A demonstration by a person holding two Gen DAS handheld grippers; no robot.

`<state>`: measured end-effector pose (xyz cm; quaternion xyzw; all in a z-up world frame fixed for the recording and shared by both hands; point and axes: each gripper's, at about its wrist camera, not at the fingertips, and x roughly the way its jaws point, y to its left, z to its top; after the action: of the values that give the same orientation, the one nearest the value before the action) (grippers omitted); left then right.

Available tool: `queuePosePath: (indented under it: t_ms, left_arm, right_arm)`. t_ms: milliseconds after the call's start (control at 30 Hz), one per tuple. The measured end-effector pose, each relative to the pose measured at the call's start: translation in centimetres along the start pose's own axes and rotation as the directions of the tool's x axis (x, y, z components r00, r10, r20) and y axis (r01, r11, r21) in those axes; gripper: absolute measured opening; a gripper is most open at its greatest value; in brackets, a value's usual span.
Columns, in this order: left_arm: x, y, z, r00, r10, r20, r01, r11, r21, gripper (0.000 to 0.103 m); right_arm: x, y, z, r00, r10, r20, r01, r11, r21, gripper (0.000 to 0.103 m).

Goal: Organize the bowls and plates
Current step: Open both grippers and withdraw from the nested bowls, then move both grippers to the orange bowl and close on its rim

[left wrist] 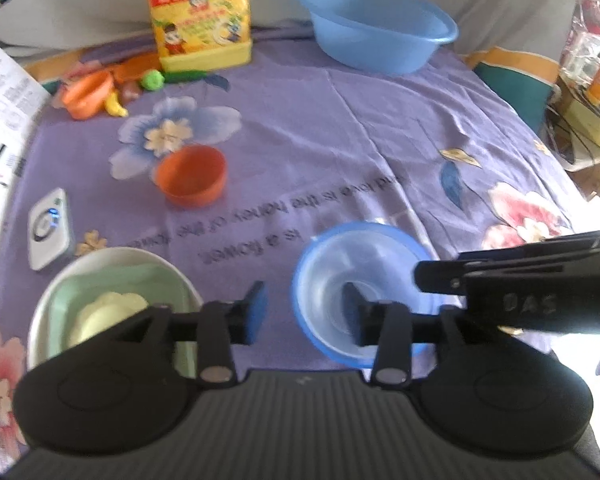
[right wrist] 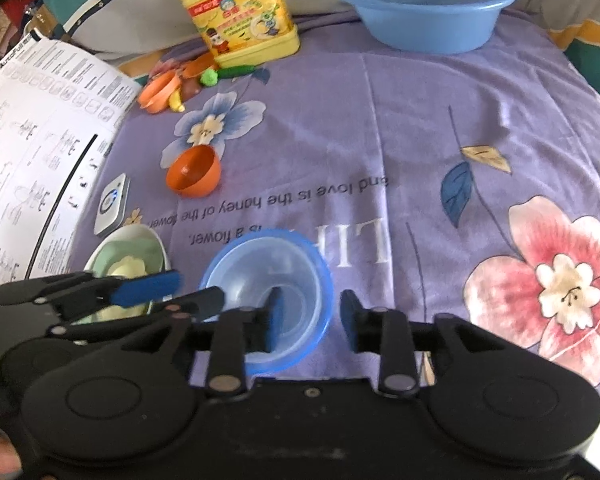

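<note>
The small blue bowl (right wrist: 266,300) stood upright on the purple flowered cloth (right wrist: 420,128), and it was the landmark for all the rest. The right gripper (right wrist: 308,320) hung just above it with its fingers spread wide, one finger over the inside of the bowl and the other outside the right rim, so the wall of the bowl lay between them. The left gripper (left wrist: 304,312) was also wide and held nothing; the bowl's left rim lay between its fingers. To the left of the bowl sat a white plate (left wrist: 60,280) with a green dish (left wrist: 120,280) in it. Beyond the bowl and to the left stood one orange bowl (right wrist: 194,172), tilted. Far behind it was one large blue basin (right wrist: 424,4). The right gripper seemed better placed to close on the rim.
</note>
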<state>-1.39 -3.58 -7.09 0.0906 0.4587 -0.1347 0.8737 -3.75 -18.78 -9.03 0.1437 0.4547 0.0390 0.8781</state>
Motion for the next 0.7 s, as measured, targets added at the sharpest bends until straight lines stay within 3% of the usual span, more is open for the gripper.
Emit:
queuePosePath:
  t_ms: [33, 100, 167, 200, 700]
  left_arm:
    - [-0.2, 0.3, 0.0, 1.0, 0.016, 0.009, -0.016, 1.0, -0.009, 0.058]
    - [-0.6, 1.2, 0.0, 0.999, 0.044, 0.026, -0.043, 0.998, -0.04, 0.083]
    - [-1.2, 2.3, -0.1, 0.998, 0.044, 0.043, -0.041, 0.996, -0.076, 0.098]
    - [-1.4, 2.7, -0.2, 0.998, 0.042, 0.048, -0.038, 0.995, -0.091, 0.103]
    - [-2.8, 5.7, -0.4, 0.996, 0.034, 0.078, -0.022, 0.989, -0.149, 0.103]
  right_arm:
    - [-0.2, -0.2, 0.1, 1.0, -0.011, 0.007, 0.011, 1.0, 0.006, 0.05]
    - [-0.7, -0.8, 0.2, 0.999, -0.031, 0.033, 0.03, 0.999, 0.018, 0.07]
    - [-1.1, -1.5, 0.2, 0.998, -0.041, 0.055, 0.039, 0.999, 0.036, 0.095]
    - [-1.3, -1.8, 0.2, 0.997, -0.046, 0.061, 0.043, 0.998, 0.045, 0.097]
    - [-2.6, -2.2, 1.0, 0.989, -0.105, 0.102, 0.101, 0.994, 0.048, 0.103]
